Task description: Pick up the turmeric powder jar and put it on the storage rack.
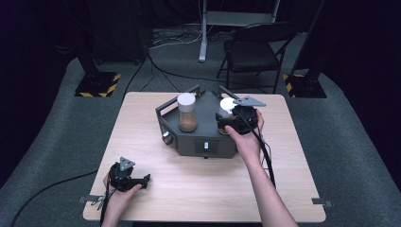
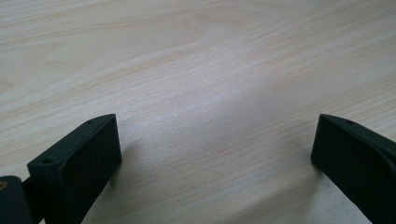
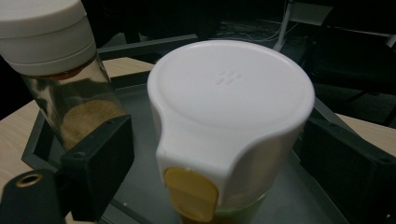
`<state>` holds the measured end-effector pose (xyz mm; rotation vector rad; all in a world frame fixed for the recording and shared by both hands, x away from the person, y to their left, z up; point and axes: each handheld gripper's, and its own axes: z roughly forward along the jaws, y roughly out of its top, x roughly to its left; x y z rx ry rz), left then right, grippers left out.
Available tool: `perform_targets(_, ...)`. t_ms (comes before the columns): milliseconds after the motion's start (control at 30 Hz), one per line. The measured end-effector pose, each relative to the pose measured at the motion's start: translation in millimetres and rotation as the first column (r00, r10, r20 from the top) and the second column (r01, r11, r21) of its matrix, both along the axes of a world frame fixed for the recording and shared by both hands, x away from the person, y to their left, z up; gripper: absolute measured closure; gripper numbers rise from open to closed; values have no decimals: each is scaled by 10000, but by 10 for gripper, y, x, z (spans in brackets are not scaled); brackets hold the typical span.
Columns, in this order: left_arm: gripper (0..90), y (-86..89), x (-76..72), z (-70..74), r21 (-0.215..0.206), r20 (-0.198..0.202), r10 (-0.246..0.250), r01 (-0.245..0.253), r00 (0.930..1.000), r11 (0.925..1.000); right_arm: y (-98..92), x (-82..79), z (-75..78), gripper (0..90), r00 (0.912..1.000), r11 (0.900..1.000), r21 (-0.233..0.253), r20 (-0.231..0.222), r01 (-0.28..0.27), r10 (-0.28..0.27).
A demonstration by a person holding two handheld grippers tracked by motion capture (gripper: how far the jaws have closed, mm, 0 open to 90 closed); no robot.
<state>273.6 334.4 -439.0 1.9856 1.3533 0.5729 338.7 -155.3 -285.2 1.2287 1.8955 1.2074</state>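
On the wooden table (image 1: pixel 198 189) stands a dark grey angular tray (image 1: pixel 208 137) holding two jars. The left jar (image 1: pixel 187 112) is clear glass with a white lid and brown powder at the bottom; the right gripper view has it (image 3: pixel 60 79) at the upper left. The right jar (image 1: pixel 227 105) has a white flip-top lid and a yellow tab (image 3: pixel 224 116). My right gripper (image 1: pixel 232 118) (image 3: pixel 219 135) is open, one jaw on each side of this jar's lid, with a small gap at the left jaw. My left gripper (image 1: pixel 142 180) (image 2: pixel 215 140) rests open on bare wood near the front left corner.
A black folding chair (image 1: pixel 255 47) and a grey stand post (image 1: pixel 204 28) are on the floor beyond the table. Black bases with yellow stripes (image 1: pixel 97 85) (image 1: pixel 305 85) flank the far corners. Cables trail from both grippers toward the front edge.
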Motion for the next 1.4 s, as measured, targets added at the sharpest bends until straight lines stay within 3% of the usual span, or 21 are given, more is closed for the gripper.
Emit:
perform_targets(233, 16, 0, 0, 0, -1, 1, 1, -1, 10000, 10000, -68, -86, -23, 29, 10000, 9999, -167, -82, 11, -12)
perform_targets(1000, 16, -6, 0, 2, 22, -4, -42, 42, 10000, 10000, -215, -405, -148, 11, 9991, 9990, -207, 138, 394, -392)
perform_targets(1400, 15, -5, 2, 1, 11, -9, -54, 54, 10000, 10000, -336, -581, -350, 7, 9987, 9991, 96, 281, 422, -425)
